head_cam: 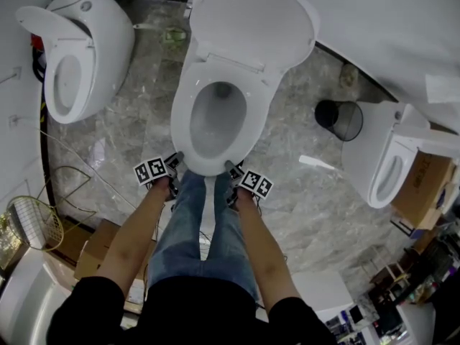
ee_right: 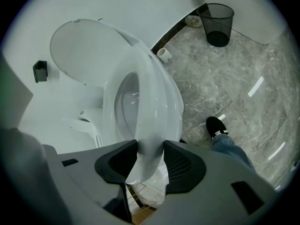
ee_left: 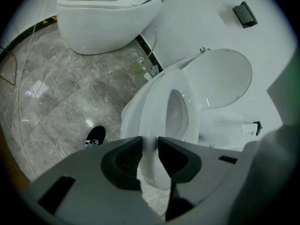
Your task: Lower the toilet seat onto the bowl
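White toilet seat lies low over the bowl, lid up behind; can't tell if it's fully down. I've got the L gripper and R gripper side by side at its front edge. Both are clamped on that rim, w/ the seat stretching away ahead of the jaws.
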`<action>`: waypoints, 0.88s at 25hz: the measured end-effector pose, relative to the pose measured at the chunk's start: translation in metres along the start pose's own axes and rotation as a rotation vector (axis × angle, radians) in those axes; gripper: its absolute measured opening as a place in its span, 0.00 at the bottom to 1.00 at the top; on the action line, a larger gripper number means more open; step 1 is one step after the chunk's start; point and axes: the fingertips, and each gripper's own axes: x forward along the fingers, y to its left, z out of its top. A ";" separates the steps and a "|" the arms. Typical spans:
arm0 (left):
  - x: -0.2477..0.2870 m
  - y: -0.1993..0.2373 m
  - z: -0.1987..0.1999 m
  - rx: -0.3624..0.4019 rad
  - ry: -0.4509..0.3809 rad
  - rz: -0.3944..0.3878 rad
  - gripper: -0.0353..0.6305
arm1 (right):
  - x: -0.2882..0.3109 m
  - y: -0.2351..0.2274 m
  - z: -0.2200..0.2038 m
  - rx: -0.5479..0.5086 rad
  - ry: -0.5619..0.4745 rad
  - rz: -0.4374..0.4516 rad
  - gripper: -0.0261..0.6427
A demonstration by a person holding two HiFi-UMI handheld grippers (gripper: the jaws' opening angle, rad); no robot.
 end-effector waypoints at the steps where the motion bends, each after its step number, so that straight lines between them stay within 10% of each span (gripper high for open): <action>1: 0.002 0.001 0.000 0.005 0.005 0.010 0.21 | 0.002 -0.002 0.000 -0.014 0.017 -0.011 0.32; 22: 0.041 0.033 0.002 0.152 0.117 0.184 0.19 | 0.034 -0.034 0.004 -0.083 0.071 -0.232 0.29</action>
